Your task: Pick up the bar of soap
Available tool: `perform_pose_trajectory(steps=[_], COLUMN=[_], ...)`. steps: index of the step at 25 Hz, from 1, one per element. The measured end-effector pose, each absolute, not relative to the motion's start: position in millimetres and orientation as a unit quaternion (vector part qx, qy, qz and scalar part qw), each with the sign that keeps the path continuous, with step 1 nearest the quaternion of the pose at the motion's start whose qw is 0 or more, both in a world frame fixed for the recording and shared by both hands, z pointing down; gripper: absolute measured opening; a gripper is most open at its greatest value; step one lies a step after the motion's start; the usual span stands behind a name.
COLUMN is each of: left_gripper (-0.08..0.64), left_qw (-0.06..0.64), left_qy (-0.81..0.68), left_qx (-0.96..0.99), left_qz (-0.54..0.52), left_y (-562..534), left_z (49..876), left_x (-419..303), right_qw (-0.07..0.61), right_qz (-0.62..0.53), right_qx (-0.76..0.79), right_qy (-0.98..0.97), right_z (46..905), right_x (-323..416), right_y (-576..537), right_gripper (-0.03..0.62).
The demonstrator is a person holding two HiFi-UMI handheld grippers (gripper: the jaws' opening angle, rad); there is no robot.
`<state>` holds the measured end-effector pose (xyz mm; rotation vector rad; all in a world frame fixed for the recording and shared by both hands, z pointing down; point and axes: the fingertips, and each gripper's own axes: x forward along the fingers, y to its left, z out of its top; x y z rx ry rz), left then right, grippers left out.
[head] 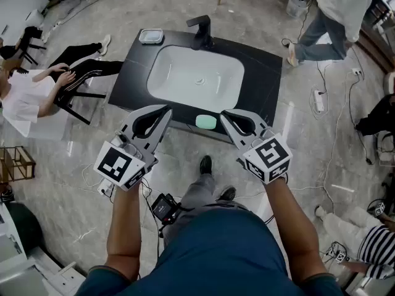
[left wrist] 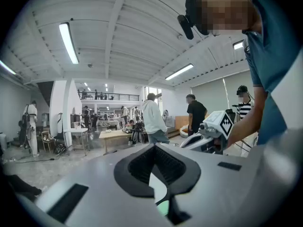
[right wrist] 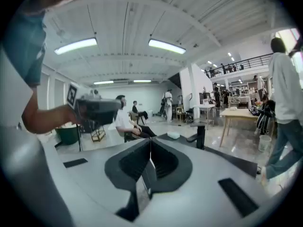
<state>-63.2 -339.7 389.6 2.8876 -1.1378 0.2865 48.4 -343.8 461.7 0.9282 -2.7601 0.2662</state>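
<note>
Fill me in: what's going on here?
A person stands at a black counter with a white sink, holding the left hand-held gripper and the right hand-held gripper near its front edge, both with jaws together and empty. The green bar of soap lies on the counter between them, not picked up.

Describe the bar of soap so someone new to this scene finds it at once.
Find the black counter with the white basin sunk into it. The bar of soap lies on the counter's near edge, in front of the basin, opposite the tap. It alone is pale green and rounded; the dish at the far left corner is grey.
</note>
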Motion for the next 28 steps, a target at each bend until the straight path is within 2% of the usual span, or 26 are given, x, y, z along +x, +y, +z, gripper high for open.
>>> perform_pose_trajectory(steps=[3,10,18,28], left_gripper=[0.002,0.002,0.002,0.002], left_qw=[0.006,-0.011,-0.032,-0.050], left_qy=[-0.362,-0.353,-0.332,-0.313], left_qx=[0.927,0.931,0.938,0.944], left_qz=[0.095,0.096,0.096,0.090], left_y=[-332.6,-313.1,-288.0,-260.6], left_z=[383.4,365.8,349.7,338.0], left_x=[-55.3,-32.0,1.7,43.9], right_qw=[0.049,-0.024,-0.035,-0.038], right_qz=[0.081,0.062,0.015,0.005], right_qx=[0.323,0.338,0.347,0.377], right_qy=[-0.942,-0.939,-0.937,-0.925], right_z=[410.6,331.9,282.3,272.9], right_x=[73.5,124.8,157.6,206.8], right_y=[-328.2,-285.1,-231.4,-183.2], right_gripper=[0.018,0.017,0.015,0.015])
